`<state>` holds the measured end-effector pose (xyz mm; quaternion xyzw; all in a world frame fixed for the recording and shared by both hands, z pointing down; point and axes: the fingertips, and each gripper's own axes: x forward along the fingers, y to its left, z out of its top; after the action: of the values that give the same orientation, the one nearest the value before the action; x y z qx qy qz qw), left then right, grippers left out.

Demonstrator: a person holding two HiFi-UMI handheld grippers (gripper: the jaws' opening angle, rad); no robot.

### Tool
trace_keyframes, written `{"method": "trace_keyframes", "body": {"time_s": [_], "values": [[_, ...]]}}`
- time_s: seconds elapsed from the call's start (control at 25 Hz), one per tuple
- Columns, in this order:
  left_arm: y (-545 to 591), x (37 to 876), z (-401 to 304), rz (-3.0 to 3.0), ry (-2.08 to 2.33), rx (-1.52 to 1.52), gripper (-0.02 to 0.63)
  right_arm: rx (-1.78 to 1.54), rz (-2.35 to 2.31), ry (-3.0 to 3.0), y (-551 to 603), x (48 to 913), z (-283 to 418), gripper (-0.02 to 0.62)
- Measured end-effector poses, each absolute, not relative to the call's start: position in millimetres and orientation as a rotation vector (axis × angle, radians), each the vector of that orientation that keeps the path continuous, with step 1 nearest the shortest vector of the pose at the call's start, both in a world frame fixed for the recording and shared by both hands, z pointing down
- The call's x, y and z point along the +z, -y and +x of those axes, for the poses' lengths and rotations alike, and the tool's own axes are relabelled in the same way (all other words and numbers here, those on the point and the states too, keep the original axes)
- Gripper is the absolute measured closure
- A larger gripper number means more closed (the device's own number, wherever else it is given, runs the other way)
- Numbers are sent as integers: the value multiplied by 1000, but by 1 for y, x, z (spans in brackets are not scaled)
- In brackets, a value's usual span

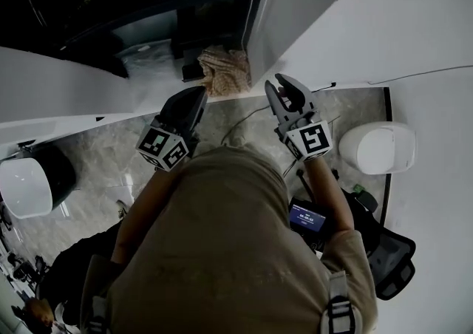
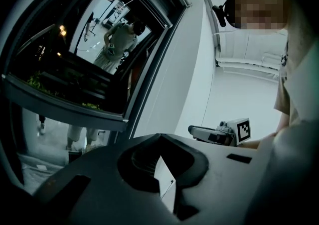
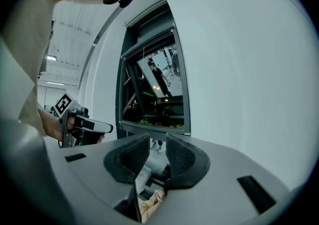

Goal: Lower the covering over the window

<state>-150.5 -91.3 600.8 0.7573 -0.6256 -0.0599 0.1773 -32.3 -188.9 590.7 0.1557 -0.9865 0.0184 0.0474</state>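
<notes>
While the left gripper [image 1: 196, 97], facing the far window [image 2: 84, 55], is clenched empty, the right gripper [image 1: 283, 85] stands released, grasping nothing.

Dark-framed window [image 3: 154, 94] set in a plain white wall [image 3: 239, 69]. The glass is dark and shows reflections, with a strip of greenery [image 3: 149, 122] along its lower edge. Below the window lies a grey marbled floor [image 1: 96, 155], with a crumpled tan cloth [image 1: 224, 70] at the wall's foot. To the right of the window a white rounded object [image 1: 377, 148] sits on the floor. Ceiling strip lights [image 3: 51, 58] are lit, left of the window.
</notes>
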Motion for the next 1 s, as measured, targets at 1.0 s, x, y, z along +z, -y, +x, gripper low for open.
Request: {"method": "trace_keyframes", "body": {"time_s": [1.0], "values": [[30, 631, -76, 2112, 1704, -172, 590, 446, 401, 2924, 117, 623, 37, 540]]}}
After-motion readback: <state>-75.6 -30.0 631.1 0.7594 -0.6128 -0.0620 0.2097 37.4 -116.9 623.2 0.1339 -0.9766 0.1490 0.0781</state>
